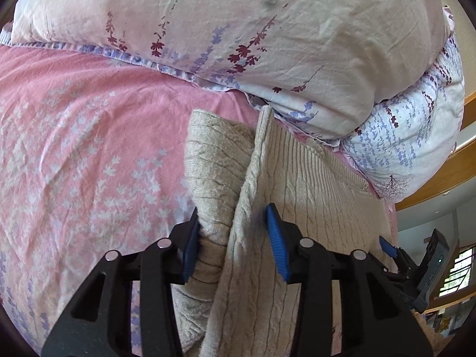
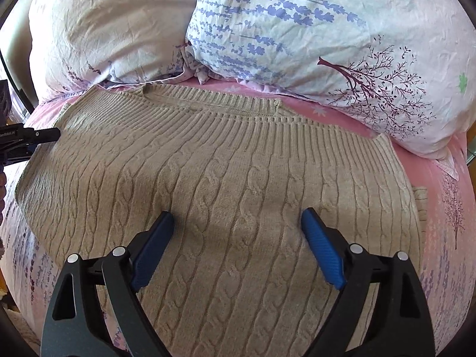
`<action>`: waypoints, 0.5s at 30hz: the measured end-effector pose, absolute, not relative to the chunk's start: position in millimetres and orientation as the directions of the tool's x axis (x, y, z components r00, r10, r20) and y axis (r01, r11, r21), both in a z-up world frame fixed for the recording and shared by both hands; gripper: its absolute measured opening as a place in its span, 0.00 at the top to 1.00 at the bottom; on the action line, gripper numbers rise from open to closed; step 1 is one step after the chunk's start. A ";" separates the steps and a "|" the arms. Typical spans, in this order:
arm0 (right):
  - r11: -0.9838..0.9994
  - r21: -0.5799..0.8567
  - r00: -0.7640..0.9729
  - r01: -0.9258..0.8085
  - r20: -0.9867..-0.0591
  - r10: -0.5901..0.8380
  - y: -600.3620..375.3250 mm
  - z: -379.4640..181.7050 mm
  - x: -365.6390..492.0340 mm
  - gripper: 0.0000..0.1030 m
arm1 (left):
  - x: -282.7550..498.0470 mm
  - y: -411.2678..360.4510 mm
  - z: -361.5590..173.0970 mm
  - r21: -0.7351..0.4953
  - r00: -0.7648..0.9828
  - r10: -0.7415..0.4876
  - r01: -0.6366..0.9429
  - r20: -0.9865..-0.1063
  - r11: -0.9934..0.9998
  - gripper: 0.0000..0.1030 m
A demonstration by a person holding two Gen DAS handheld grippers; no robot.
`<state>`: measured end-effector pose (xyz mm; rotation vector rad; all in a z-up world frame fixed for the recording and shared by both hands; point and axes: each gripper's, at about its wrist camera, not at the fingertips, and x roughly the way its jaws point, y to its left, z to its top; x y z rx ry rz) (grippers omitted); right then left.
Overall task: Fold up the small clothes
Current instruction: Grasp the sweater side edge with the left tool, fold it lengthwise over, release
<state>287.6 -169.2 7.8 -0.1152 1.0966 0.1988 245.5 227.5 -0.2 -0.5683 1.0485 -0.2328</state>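
Note:
A beige cable-knit sweater point(image 2: 223, 163) lies flat on the pink bed sheet point(image 1: 74, 119), ribbed hem toward the pillows. In the left wrist view its left side is raised into a ridge point(image 1: 247, 178), with a bunched sleeve point(image 1: 214, 163) beside it. My left gripper point(image 1: 235, 238) straddles that ridge and sleeve: the left pad touches the sleeve, the right pad stands slightly off the ridge, so the fabric is between the jaws but not pinched. My right gripper point(image 2: 236, 238) hovers wide open over the sweater's middle, with nothing between its fingers. It also shows at the edge of the left view, right gripper point(image 1: 389, 247).
A bulky floral duvet point(image 1: 267, 29) and a pillow point(image 2: 327, 29) with purple flowers crowd the far edge of the sweater. The bed's wooden frame point(image 1: 446, 175) and a window point(image 1: 455, 276) show at right. The left gripper's body point(image 2: 29, 139) pokes in at the left edge.

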 end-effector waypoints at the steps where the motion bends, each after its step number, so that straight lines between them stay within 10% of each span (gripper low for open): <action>1: 0.976 0.005 0.441 -0.217 -0.891 0.102 -169.1 7.7 287.6 0.13 | 246.3 226.3 -1.4 -0.559 0.488 -0.454 -0.087 -0.746 0.825 0.66; 15: 0.976 0.006 0.441 -0.216 -0.891 0.103 -169.4 8.4 287.5 0.12 | 251.2 209.3 14.5 -0.696 0.525 -0.566 -0.072 -0.635 0.714 0.78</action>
